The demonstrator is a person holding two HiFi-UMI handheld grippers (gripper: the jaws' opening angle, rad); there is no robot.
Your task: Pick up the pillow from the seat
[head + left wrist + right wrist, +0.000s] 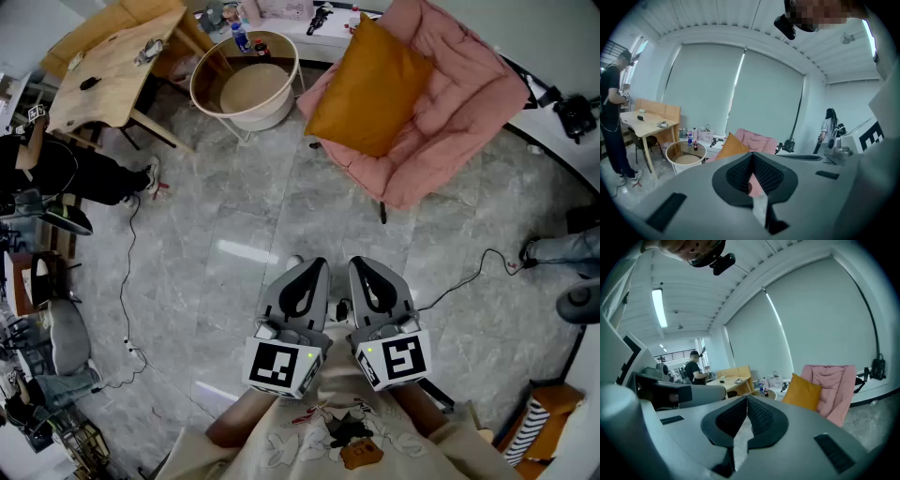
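An orange pillow [368, 86] leans upright on the seat of a pink padded chair [450, 112] at the top right of the head view. It shows too in the left gripper view as the orange pillow [732, 146] and in the right gripper view as the orange pillow [802, 392]. My left gripper [309, 265] and right gripper [360, 265] are held side by side close to my body, well short of the chair. Both are shut with nothing between the jaws.
A round white basket table [247, 86] stands left of the chair, with bottles [241, 37] behind it. A wooden desk [112, 56] is at top left. A cable [127, 281] trails over the grey tiled floor [234, 234]. A person [694, 370] stands by the desk.
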